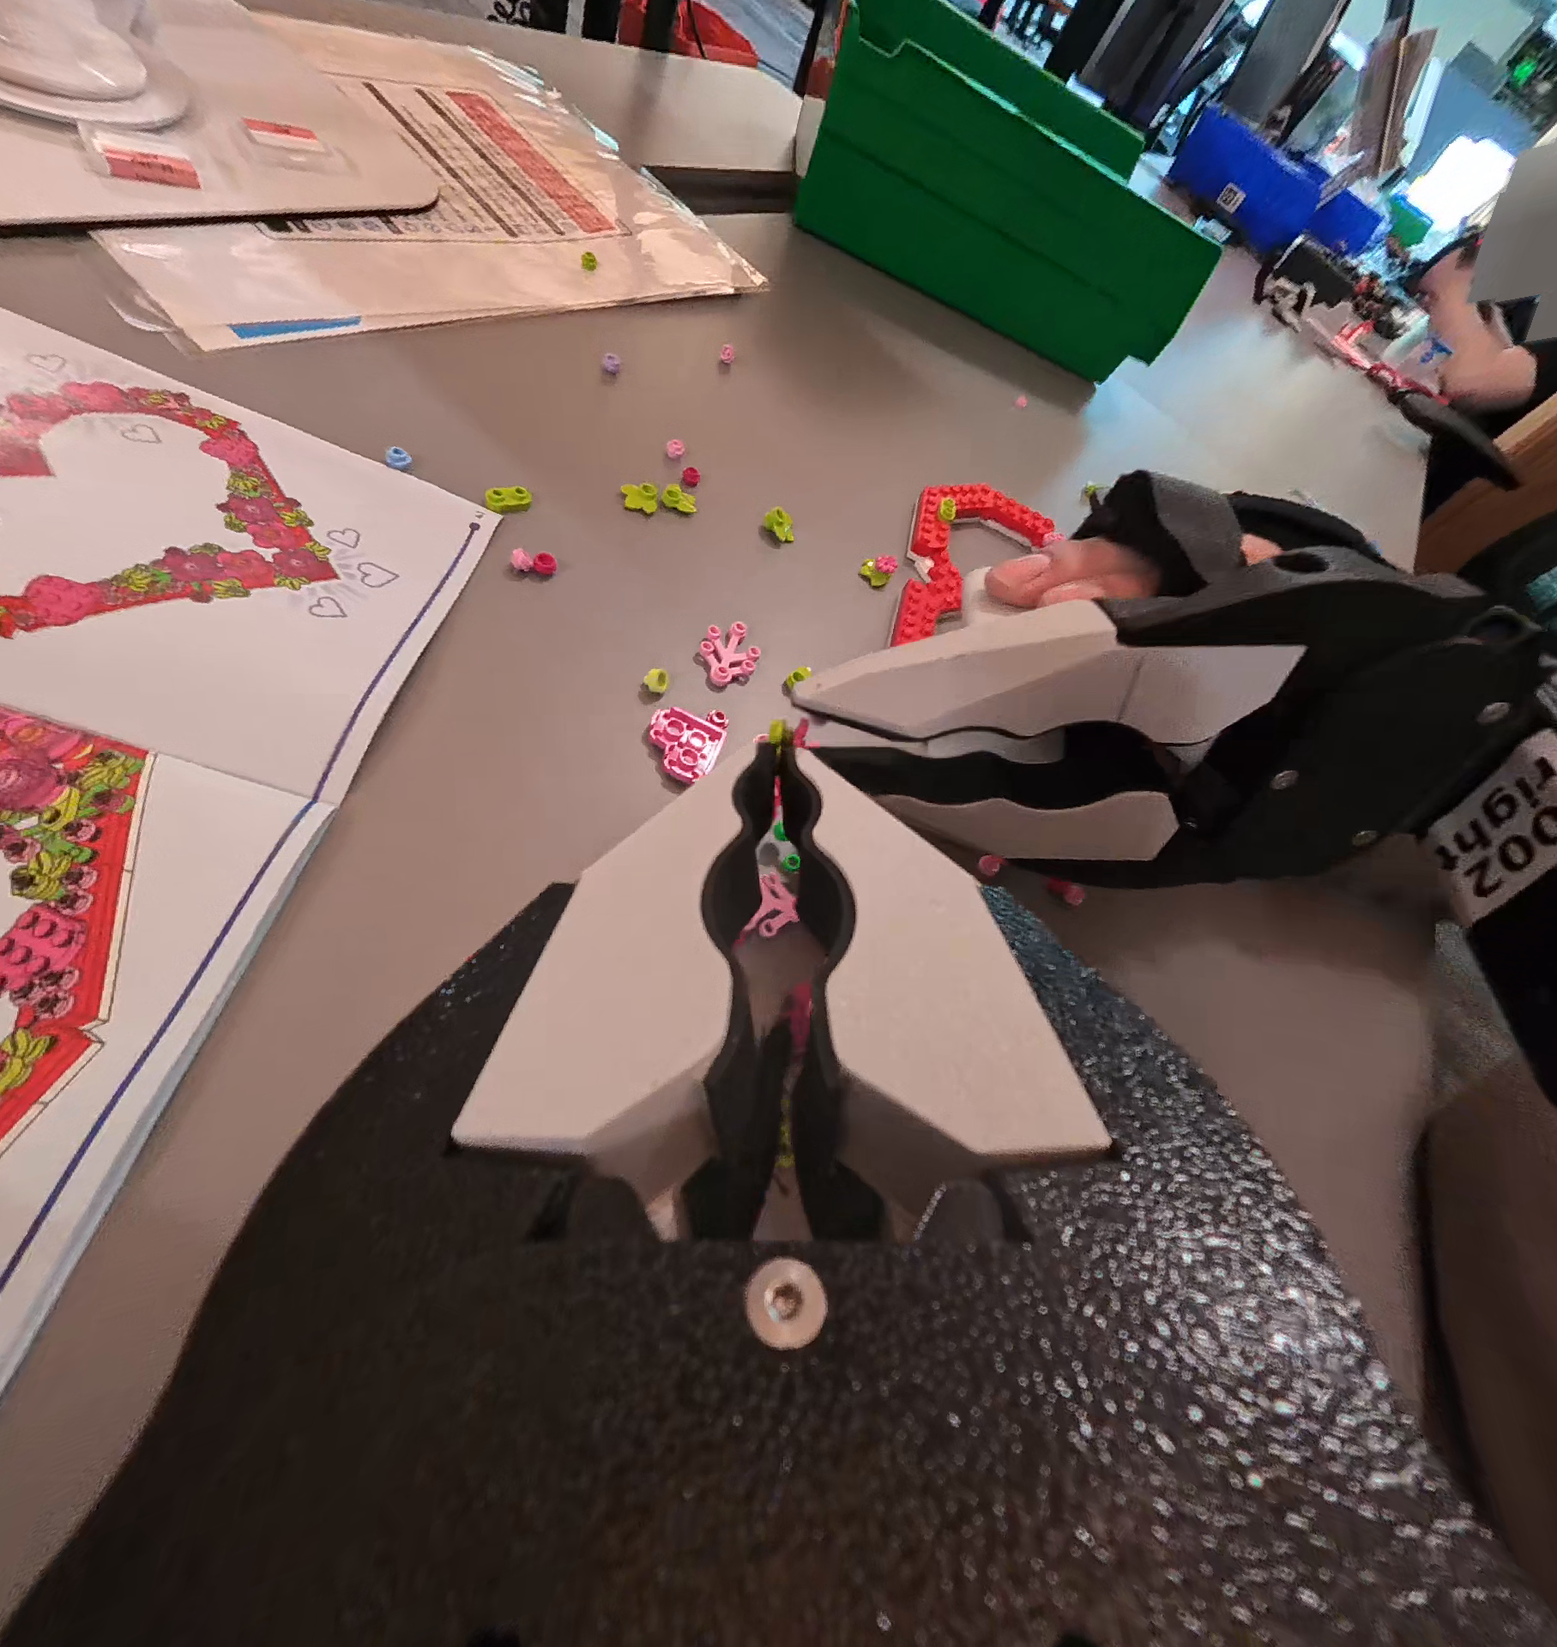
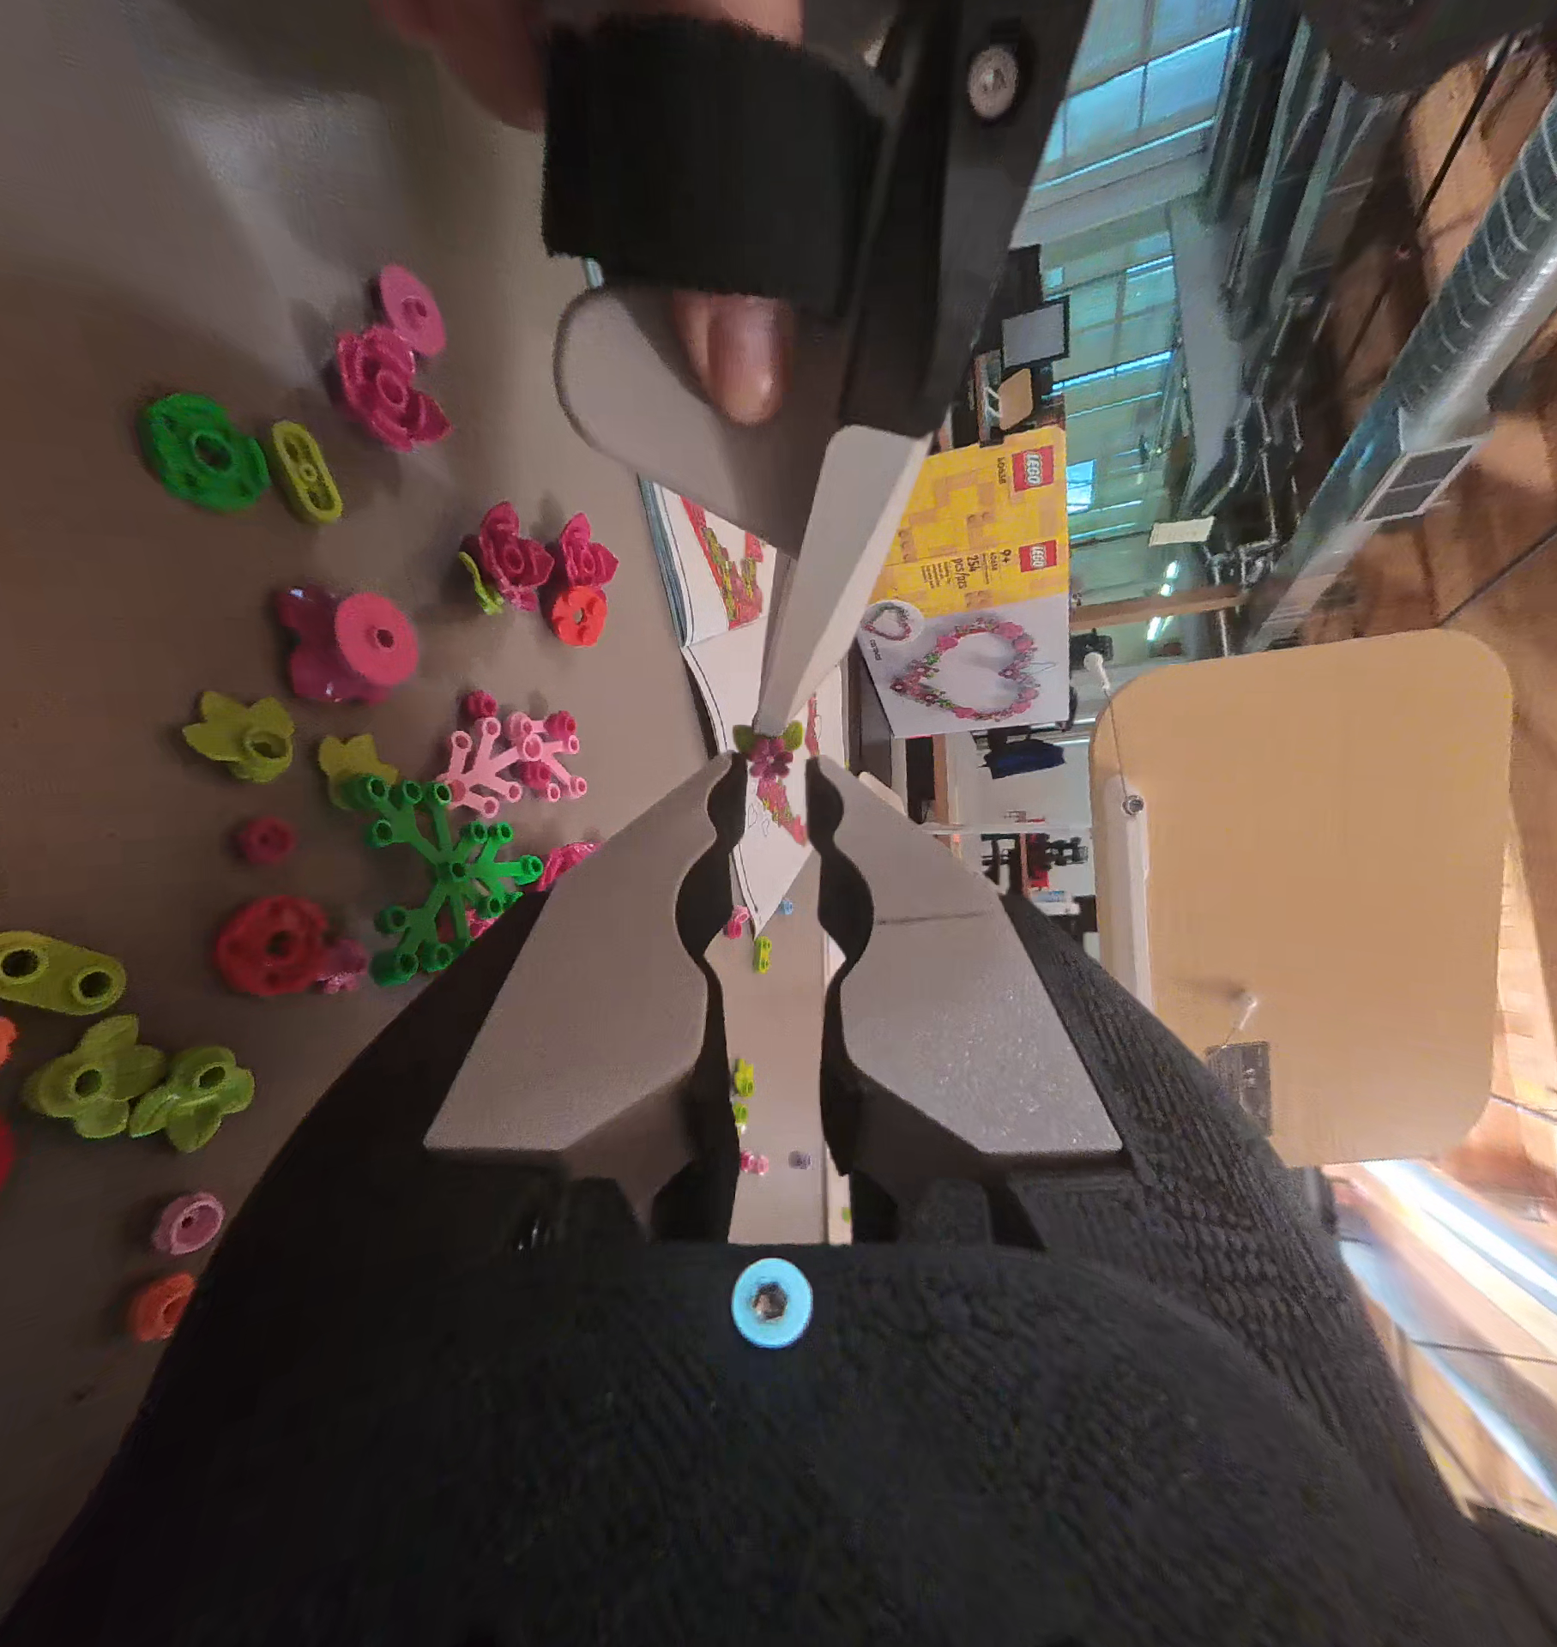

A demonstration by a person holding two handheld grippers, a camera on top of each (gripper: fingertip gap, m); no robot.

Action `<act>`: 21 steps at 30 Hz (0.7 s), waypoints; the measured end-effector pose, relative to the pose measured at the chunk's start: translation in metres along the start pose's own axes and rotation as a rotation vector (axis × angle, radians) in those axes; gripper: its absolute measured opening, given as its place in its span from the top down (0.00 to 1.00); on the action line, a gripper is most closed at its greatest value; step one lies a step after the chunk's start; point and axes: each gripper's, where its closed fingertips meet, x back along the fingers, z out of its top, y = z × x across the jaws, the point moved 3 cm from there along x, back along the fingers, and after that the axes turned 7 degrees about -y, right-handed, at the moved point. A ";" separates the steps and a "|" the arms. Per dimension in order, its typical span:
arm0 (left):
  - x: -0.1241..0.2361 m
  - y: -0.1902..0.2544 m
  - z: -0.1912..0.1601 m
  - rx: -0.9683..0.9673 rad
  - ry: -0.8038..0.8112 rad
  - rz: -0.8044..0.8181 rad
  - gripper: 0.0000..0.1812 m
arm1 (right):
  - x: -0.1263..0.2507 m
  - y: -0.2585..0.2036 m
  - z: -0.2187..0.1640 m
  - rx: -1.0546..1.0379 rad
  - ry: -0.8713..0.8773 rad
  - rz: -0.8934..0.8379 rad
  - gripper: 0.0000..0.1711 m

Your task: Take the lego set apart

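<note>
**Lime and magenta: a small flower piece pinched between two grippers**

Lime-green leaves and a magenta bloom make up the small flower piece [image 2: 767, 751] that sits right at the tips of both tools, raised above the grey table [image 1: 890, 428]. In the left wrist view, the left gripper [image 1: 779, 744] has its grey fingers drawn nearly together, with only a thin slit between the tips, clamped on the piece, whose lime edge [image 1: 776, 733] pokes out at the tip. The right gripper [image 1: 806, 713] comes in from the right side, its tips almost touching the same piece. In the right wrist view, the right gripper [image 2: 770, 765] shows a narrow gap between its tips, and the flower sits just at that gap; I cannot tell whether the tips actually press on it.

The rest of the set lies scattered. A red heart-shaped frame [image 1: 939, 553] rests flat on the table toward its right edge, behind the right gripper. Loose pink, lime and purple bits [image 1: 659, 497] are strewn across the middle of the table, with a pink plate [image 1: 687, 742] and a pink branch piece [image 1: 726, 655] just ahead of the left gripper. An open instruction booklet [image 1: 177, 624] covers the left edge, plastic bags and papers [image 1: 454, 232] lie at the far left corner, and a green bin [image 1: 979, 187] stands at the far edge. In the right wrist view, more flowers and a green branch piece [image 2: 440, 869] lie close together on the table, and the set's yellow box [image 2: 979, 579] stands beyond the booklet.
</note>
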 end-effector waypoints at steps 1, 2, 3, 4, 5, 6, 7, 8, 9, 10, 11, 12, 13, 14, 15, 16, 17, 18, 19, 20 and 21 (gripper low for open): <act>-0.001 -0.001 -0.001 -0.009 -0.011 0.017 1.00 | 0.000 -0.002 0.001 0.021 0.002 -0.006 0.93; -0.002 -0.001 -0.002 -0.015 -0.019 0.026 1.00 | 0.000 -0.004 0.002 0.041 0.001 -0.014 0.93; -0.003 -0.001 -0.003 -0.014 -0.025 0.024 1.00 | -0.001 -0.005 0.002 0.058 -0.002 -0.019 0.93; -0.004 -0.001 -0.004 -0.010 -0.028 0.018 1.00 | -0.001 -0.007 0.003 0.070 -0.005 -0.017 0.94; -0.005 0.000 -0.004 -0.006 -0.028 0.014 1.00 | -0.002 -0.008 0.003 0.075 -0.009 -0.011 0.95; -0.005 -0.001 -0.004 -0.005 -0.029 0.016 1.00 | -0.002 -0.008 0.003 0.077 -0.014 -0.004 0.96; -0.005 -0.001 -0.004 -0.004 -0.032 0.017 1.00 | -0.003 -0.008 0.003 0.079 -0.018 0.005 0.96; -0.005 -0.001 -0.005 0.000 -0.031 0.016 1.00 | -0.003 -0.009 0.003 0.079 -0.024 0.015 0.96; -0.005 -0.002 -0.005 0.008 -0.031 0.013 1.00 | -0.003 -0.009 0.003 0.068 -0.030 0.024 0.96; -0.005 -0.002 -0.006 0.012 -0.031 0.010 1.00 | -0.003 -0.008 0.004 0.047 -0.034 0.034 0.98; -0.005 -0.003 -0.006 0.016 -0.027 0.006 1.00 | -0.003 -0.008 0.003 0.027 -0.034 0.043 0.98; -0.005 -0.003 -0.005 0.019 -0.023 0.001 1.00 | -0.003 -0.008 0.003 0.013 -0.026 0.047 0.98; -0.005 -0.002 -0.005 0.016 -0.023 0.002 1.00 | -0.003 -0.007 0.003 0.001 -0.019 0.049 0.98; -0.005 -0.002 -0.005 0.004 -0.025 0.014 1.00 | -0.003 -0.007 0.003 -0.001 -0.017 0.048 0.98; -0.005 -0.002 -0.004 -0.015 -0.029 0.034 1.00 | -0.003 -0.008 0.002 0.009 -0.016 0.042 0.98; -0.006 -0.001 -0.004 -0.035 -0.035 0.057 1.00 | -0.003 -0.008 0.001 0.019 -0.017 0.035 0.98; -0.007 -0.001 -0.004 -0.053 -0.041 0.076 1.00 | -0.003 -0.008 0.001 0.023 -0.017 0.035 0.98; -0.007 -0.001 -0.004 -0.065 -0.046 0.087 1.00 | -0.002 -0.009 0.000 0.025 -0.016 0.035 0.98; -0.008 0.000 -0.004 -0.071 -0.044 0.093 1.00 | -0.002 -0.008 0.000 0.029 -0.014 0.030 0.98; -0.008 0.000 -0.003 -0.075 -0.043 0.098 1.00 | -0.002 -0.008 -0.001 0.035 -0.014 0.025 0.98; -0.008 0.001 -0.003 -0.082 -0.045 0.106 1.00 | -0.001 -0.008 -0.001 0.043 -0.013 0.021 0.98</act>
